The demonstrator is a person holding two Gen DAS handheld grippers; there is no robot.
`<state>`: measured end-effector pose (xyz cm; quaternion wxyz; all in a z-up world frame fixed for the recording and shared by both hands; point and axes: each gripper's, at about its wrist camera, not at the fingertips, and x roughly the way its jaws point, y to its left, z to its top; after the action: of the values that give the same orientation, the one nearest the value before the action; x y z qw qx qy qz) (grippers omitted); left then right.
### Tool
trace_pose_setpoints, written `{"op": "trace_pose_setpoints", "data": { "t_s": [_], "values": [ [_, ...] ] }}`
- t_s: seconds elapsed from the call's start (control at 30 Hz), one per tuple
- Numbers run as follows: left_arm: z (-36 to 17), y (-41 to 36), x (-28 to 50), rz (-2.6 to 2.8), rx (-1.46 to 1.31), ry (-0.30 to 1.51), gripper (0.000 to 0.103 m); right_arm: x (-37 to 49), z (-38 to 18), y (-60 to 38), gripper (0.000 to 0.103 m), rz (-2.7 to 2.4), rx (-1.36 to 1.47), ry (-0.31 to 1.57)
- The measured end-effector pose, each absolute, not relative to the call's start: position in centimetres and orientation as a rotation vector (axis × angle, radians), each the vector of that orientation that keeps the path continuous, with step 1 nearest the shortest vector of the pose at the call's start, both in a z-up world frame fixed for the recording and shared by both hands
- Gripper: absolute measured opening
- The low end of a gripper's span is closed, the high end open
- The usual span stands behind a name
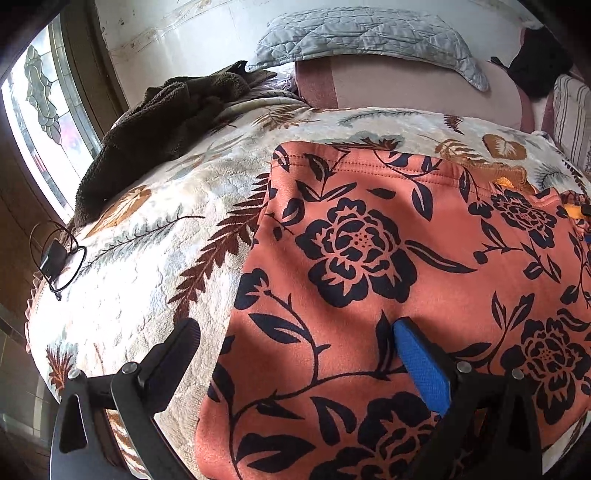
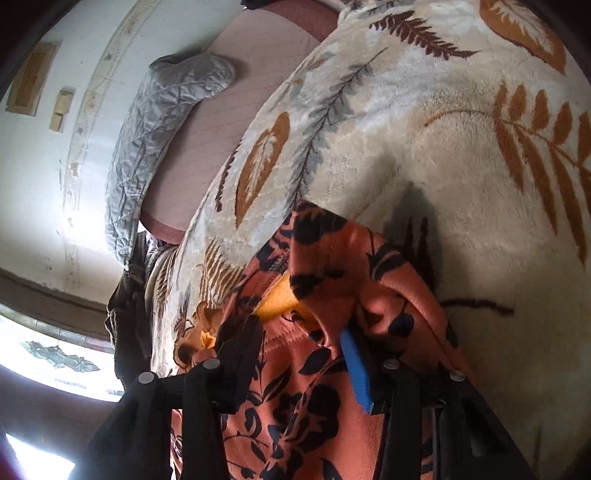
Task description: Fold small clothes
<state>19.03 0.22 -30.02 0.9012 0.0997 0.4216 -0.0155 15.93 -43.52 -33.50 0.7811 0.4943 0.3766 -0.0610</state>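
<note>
While L gripper [image 1: 295, 347] gapes over garment [image 1: 369, 258] & R gripper [image 2: 299, 347] looks unclamped, could drop bunched edge.

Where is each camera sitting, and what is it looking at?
Left wrist: sits on the left gripper, looking across the flat orange garment with black flowers on the cream leaf-patterned blanket; both open fingers show.
Right wrist: sits on the right gripper, looking at the garment's bunched-up corner; both fingers show, with cloth between them.
Shared: garment, blanket and grey quilted pillow.
</note>
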Motion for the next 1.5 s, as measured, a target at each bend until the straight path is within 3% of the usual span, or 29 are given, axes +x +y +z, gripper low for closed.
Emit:
{"op": "trace_pose_setpoints", "data": {
  "t_s": [0.17, 0.27, 0.53, 0.6, 0.97, 1.1, 1.27, 1.5],
  "values": [
    [-29.6, 0.0, 19.1, -0.032, 0.208, 0.842, 0.103, 15.2, -32.3, -44.1, 0.049, -0.103, 1.103, 0.790],
    [-28.6, -0.1, 18.3, -0.030, 0.210, 0.790, 0.103, 12.9, -30.4, -44.2, 0.061, -0.062, 1.110, 0.749],
    [-27.3, -0.9, 16.9, -0.083, 0.193, 0.752, 0.103, 5.3, -27.9, -40.6, 0.063, 0.082, 1.111, 0.772],
    [-27.2, -0.9, 16.8, -0.094, 0.177, 0.757, 0.103, 3.6, -28.2, -39.5, 0.069, 0.098, 1.126, 0.789],
    [-26.8, 0.2, 16.2, -0.108, 0.120, 0.772, 0.103, 1.1, -31.8, -37.0, 0.069, 0.120, 1.206, 0.852],
    [-26.9, 0.5, 16.3, -0.111, 0.109, 0.781, 0.103, 0.9, -32.7, -36.7, 0.061, 0.098, 1.208, 0.852],
    [-27.0, 0.5, 16.6, -0.123, 0.097, 0.800, 0.103, 0.9, -33.1, -36.9, 0.060, 0.076, 1.201, 0.846],
    [-28.6, -0.2, 17.4, -0.165, 0.081, 0.899, 0.103, 0.0, -33.7, -38.0, 0.061, 0.072, 1.268, 0.818]
  ]
}}
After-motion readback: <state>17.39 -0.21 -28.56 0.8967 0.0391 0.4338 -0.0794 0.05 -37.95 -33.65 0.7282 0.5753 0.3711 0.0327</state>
